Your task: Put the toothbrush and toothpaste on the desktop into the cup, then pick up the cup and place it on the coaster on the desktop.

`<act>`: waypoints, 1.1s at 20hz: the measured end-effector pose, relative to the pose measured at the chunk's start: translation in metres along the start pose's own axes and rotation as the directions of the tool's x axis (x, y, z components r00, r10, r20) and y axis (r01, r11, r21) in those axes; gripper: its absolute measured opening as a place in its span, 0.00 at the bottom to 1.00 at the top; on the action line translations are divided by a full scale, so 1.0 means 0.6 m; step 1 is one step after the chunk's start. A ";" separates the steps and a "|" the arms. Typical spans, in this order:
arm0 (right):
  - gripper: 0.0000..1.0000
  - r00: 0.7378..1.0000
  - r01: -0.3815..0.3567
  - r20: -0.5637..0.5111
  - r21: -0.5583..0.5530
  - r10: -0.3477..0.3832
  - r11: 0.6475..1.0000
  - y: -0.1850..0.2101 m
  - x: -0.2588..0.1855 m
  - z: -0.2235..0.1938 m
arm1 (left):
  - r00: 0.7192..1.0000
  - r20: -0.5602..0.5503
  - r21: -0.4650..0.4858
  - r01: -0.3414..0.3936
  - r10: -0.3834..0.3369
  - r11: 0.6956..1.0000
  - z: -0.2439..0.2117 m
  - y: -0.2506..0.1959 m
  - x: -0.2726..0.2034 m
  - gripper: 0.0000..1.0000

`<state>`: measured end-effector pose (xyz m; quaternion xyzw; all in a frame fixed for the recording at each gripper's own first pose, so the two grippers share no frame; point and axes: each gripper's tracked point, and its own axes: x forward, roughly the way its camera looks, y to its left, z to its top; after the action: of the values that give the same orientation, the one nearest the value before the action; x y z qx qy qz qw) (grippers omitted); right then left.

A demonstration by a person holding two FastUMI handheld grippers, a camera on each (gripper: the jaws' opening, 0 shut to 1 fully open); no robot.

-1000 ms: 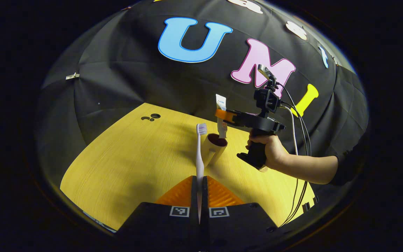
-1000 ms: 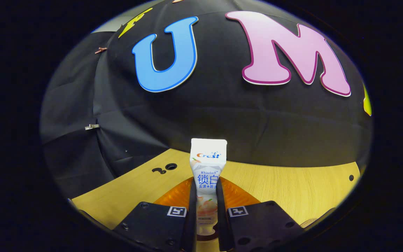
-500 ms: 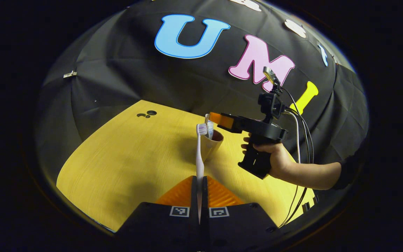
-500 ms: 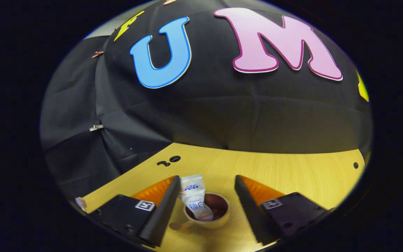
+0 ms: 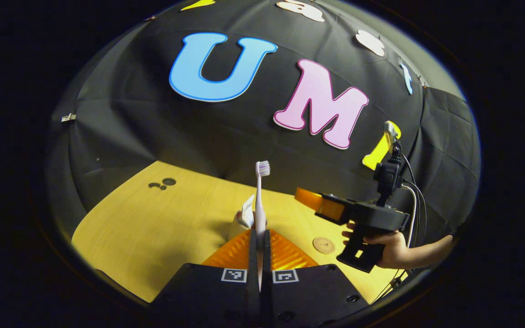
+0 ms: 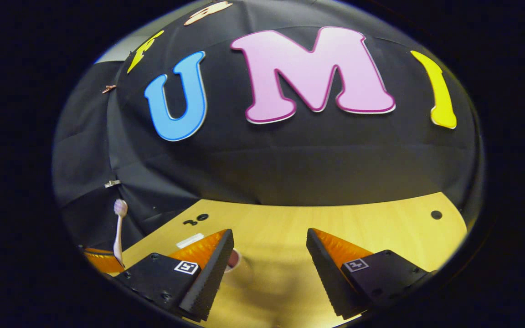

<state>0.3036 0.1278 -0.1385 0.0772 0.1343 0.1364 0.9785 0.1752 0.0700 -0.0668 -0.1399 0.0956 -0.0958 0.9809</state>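
One wooden desktop (image 5: 153, 218), pale yellow, runs up to the black cloth wall (image 5: 144, 132) at the back; two small dark holes (image 5: 163, 183) sit near its far left edge in the left gripper view, and the right gripper view adds one more hole (image 6: 436, 214) at far right. Two grippers counted. The left gripper (image 5: 259, 255) has its fingers pressed together on one toothbrush (image 5: 260, 200), which stands upright with the bristle head at top, raised above the desktop and directly in front of the cup. The right gripper (image 6: 269, 264) has its fingers spread wide apart with nothing between them; in the left gripper view the same tool appears at right (image 5: 317, 205), held by one hand (image 5: 392, 250), hovering above the desktop and well to the right of the cup. One cup (image 5: 237, 224) stands on the desktop just beyond the left gripper's fingers, mostly hidden by them; in the right gripper view only a bit of its rim (image 6: 234, 260) peeks out beside the left finger. One toothpaste tube (image 5: 246, 213) stands in the cup, its flat end sticking out and leaning left, just beside the toothbrush handle. One round coaster (image 5: 324, 245) lies flat on the desktop right of the cup, apart from it, beneath the right gripper.
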 end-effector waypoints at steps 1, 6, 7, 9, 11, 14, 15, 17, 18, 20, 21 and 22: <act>0.98 1.000 0.022 0.002 -0.003 -0.022 1.000 -0.026 -0.007 0.005 | 1.000 0.015 0.010 0.014 -0.014 1.000 0.008 -0.008 0.011 0.06; 0.98 0.993 0.122 0.003 -0.002 -0.122 0.993 -0.143 -0.053 0.021 | 0.995 0.090 0.037 0.050 -0.053 0.998 0.054 -0.021 0.081 0.06; 0.98 0.990 0.138 0.001 0.000 -0.138 0.990 -0.162 -0.063 0.020 | 0.994 0.100 0.053 0.047 -0.053 0.997 0.061 -0.012 0.095 0.06; 0.98 0.985 0.170 -0.006 0.007 -0.170 0.985 -0.198 -0.076 0.017 | 0.991 0.124 0.084 0.044 -0.054 0.996 0.076 -0.001 0.127 0.06; 0.98 0.980 0.199 -0.017 0.012 -0.199 0.980 -0.228 -0.089 0.006 | 0.987 0.147 0.083 0.050 -0.061 0.995 0.083 0.012 0.157 0.06; 0.98 0.970 0.239 -0.040 0.012 -0.238 0.971 -0.262 -0.105 -0.016 | 0.984 0.164 0.063 0.058 -0.068 0.996 0.076 0.034 0.203 0.06; 0.98 0.967 0.250 -0.046 0.015 -0.249 0.968 -0.269 -0.109 -0.023 | 0.981 0.175 0.062 0.071 -0.081 0.996 0.075 0.036 0.217 0.06; 0.98 0.963 0.263 -0.057 0.024 -0.262 0.964 -0.279 -0.116 -0.035 | 0.980 0.177 0.067 0.083 -0.093 0.994 0.060 0.045 0.238 0.06; 0.98 0.961 0.271 -0.062 0.023 -0.269 0.962 -0.285 -0.119 -0.040 | 0.981 0.170 0.075 0.084 -0.095 0.994 0.047 0.051 0.247 0.06; 0.98 0.959 0.276 -0.077 0.012 -0.274 0.961 -0.290 -0.121 -0.052 | 0.977 0.184 0.080 0.094 -0.107 0.992 0.032 0.058 0.261 0.06; 0.98 0.957 0.278 -0.082 0.002 -0.277 0.961 -0.292 -0.121 -0.057 | 0.975 0.192 0.079 0.099 -0.112 0.992 0.028 0.062 0.267 0.06; 0.98 0.956 0.281 -0.086 -0.006 -0.280 0.960 -0.295 -0.121 -0.060 | 0.975 0.195 0.077 0.096 -0.110 0.992 0.022 0.070 0.273 0.06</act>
<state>0.2695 -0.0573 -0.1886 0.0544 0.1864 -0.0010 0.9810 0.3428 0.0779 -0.0928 -0.1208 -0.0137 -0.1353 0.9833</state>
